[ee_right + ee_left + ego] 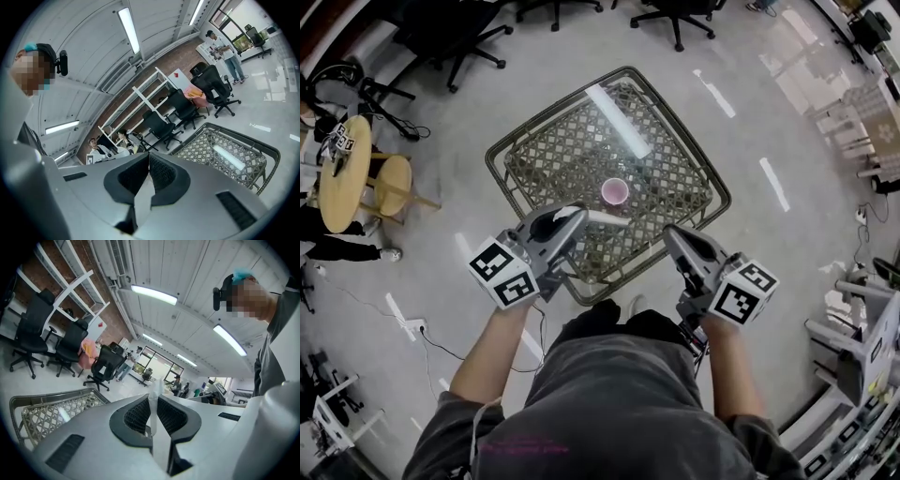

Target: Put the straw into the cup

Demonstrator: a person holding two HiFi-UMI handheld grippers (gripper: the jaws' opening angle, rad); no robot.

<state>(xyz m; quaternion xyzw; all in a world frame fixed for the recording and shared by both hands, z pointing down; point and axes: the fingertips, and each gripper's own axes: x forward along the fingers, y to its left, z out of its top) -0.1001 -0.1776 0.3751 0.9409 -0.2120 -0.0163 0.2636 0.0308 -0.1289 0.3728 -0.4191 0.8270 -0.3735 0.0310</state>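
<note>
A small pink cup [615,191] stands upright near the middle of the lattice-topped metal table [543,159]. My left gripper [581,215] hangs over the table's near edge, shut on a white straw [607,219] whose end pokes out to the right, a short way in front of the cup. In the left gripper view the straw [153,416] stands pinched between the dark pads of that gripper [154,397]. My right gripper [668,231] is over the table's near right edge, shut, with nothing between its fingers. In the right gripper view its tips [149,155] meet above the table [225,157].
Black office chairs [459,37] stand beyond the table. A round wooden table [342,173] and a stool [392,186] are at the left, and a cable and power strip [412,327] lie on the floor. Equipment racks [862,356] fill the right side. People stand far off [225,49].
</note>
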